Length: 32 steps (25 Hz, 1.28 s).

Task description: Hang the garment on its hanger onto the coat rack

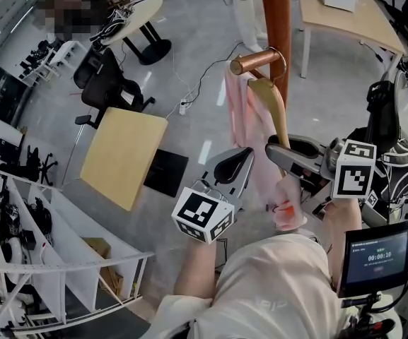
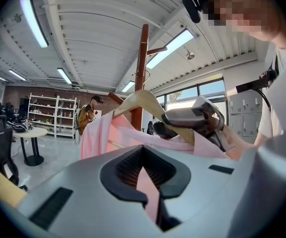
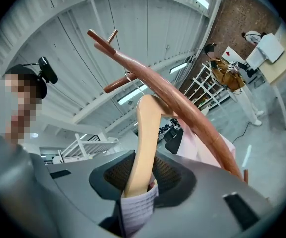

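A pink garment hangs on a pale wooden hanger beside the reddish coat rack pole. The hanger's thin wire hook loops at a rack peg; whether it rests on the peg is unclear. My right gripper is shut on the hanger's arm, with striped fabric caught below it. My left gripper is shut on a fold of the pink garment. The left gripper view shows the hanger, the pole and the right gripper ahead.
A wooden tabletop and a black office chair stand to the left. A light table sits behind the rack. White shelving fills the lower left. A screen hangs at my right hip. A person stands far off.
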Available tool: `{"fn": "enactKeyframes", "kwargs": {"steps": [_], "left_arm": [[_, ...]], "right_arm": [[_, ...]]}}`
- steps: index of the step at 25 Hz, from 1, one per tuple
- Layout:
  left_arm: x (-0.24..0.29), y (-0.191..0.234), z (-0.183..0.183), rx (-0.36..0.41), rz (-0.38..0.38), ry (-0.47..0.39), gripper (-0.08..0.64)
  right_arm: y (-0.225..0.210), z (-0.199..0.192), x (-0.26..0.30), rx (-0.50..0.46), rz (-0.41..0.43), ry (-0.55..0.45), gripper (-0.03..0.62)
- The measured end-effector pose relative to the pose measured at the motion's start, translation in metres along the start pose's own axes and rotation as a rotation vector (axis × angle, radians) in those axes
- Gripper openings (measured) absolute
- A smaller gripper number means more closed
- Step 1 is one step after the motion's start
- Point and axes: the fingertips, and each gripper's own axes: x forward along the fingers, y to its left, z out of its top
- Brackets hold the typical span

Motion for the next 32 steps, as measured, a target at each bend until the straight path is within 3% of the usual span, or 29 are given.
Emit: {"fn": "enactKeyframes", "kwargs": {"steps": [7,11,15,20,27,32], "left_arm": [[0.003,-0.006,-0.002,-0.001,-0.036,0.001,0.006],[0.014,-0.004,-0.002,-0.001,-0.046,-0.002,0.006],[0.021,-0.007,-0.004,-0.001,-0.059,-0.003,0.006],[0.023,-0.01,-0.002,0.002,-0.08,0.0,0.006],[0.03,-0.017,-0.004,0.01,-0.107,0.0,0.005],[0.036,-0.021,-0.007,0.011,-0.122,0.001,0.006]], "right_arm": [[-0.004,-0.003,-0.002,-0.159,-0.134,0.086,0.092],[-0.019,0.003,-0.009,-0.331,-0.252,0.145,0.092],[-0.032,0.016,-0.025,-0.47,-0.367,0.135,0.091],[-0.03,0.02,-0.032,-0.496,-0.381,0.111,0.092],[-0.021,0.026,-0.046,-0.656,-0.409,0.034,0.091],[-0.015,0.033,-0.062,-0.656,-0.406,-0.037,0.091]]}}
